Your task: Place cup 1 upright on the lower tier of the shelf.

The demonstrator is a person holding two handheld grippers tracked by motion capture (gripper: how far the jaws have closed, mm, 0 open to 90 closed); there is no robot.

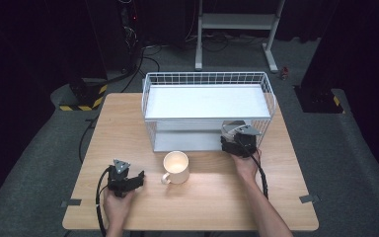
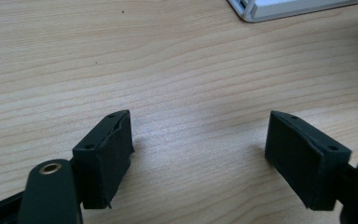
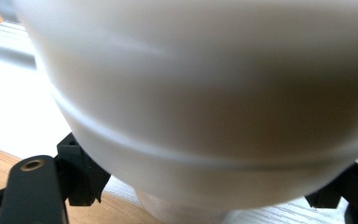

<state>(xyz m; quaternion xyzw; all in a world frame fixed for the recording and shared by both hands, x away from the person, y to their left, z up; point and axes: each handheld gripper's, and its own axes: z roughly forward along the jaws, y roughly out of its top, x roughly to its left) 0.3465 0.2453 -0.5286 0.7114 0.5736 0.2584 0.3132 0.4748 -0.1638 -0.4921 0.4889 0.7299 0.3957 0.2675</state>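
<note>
A white bowl [image 3: 205,93] looms very close in the right gripper view, and its foot sits low over the white lower shelf [image 3: 18,116]. My right gripper [image 3: 205,186] has its two black jaws on either side of the bowl's lower body and holds it. From above, the right gripper [image 1: 237,140] reaches into the front of the rack's lower level. My left gripper [image 1: 138,178] rests near the table's front left, jaws open over bare wood [image 2: 200,140], nothing between them. A cream mug [image 1: 176,167] stands between the two hands.
The white wire rack [image 1: 207,75] with two shelves stands at the back middle of the wooden table [image 1: 276,197]; one corner of it appears in the left gripper view [image 2: 247,11]. A cable trails from each gripper toward the front edge.
</note>
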